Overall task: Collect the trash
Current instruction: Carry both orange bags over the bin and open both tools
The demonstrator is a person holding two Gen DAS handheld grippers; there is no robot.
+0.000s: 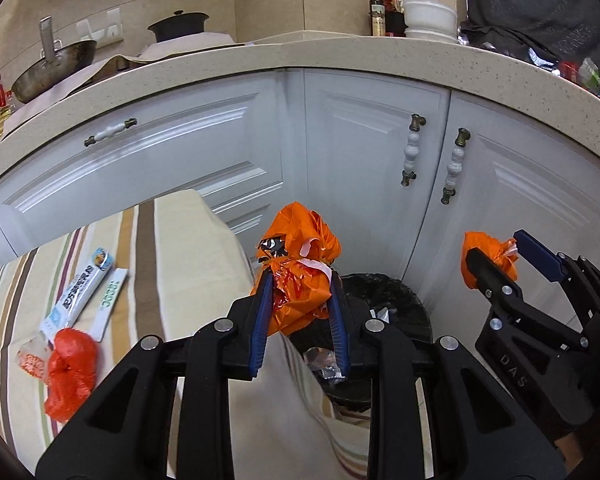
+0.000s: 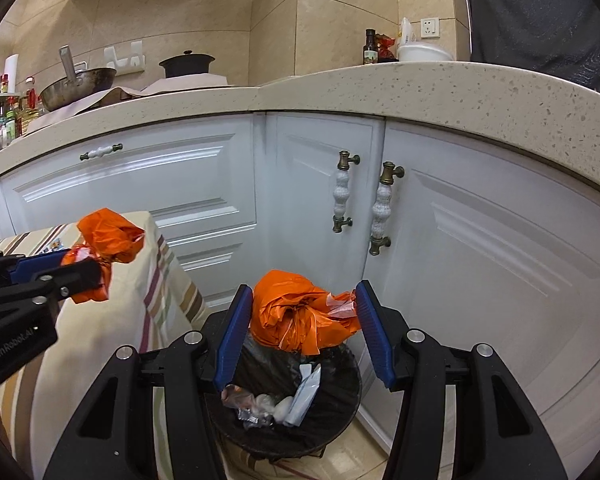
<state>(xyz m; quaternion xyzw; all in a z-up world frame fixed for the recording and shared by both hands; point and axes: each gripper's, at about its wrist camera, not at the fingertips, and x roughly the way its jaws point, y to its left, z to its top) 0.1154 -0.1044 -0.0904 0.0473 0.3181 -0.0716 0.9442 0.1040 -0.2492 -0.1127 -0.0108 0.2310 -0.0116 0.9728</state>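
**Both sets of fingers carrying orange bags at the bin**

My left fingers are clamped on a crumpled orange plastic bag. My right fingers pinch a second orange bag, directly above the black-lined waste bin that already holds wrappers. Left of my left fingers, a toothpaste box and a red bag lie on the striped surface.

Beige tiled walls rise behind a speckled counter. White cabinet doors with brass-ended handles stand below. The floor is tan tile.
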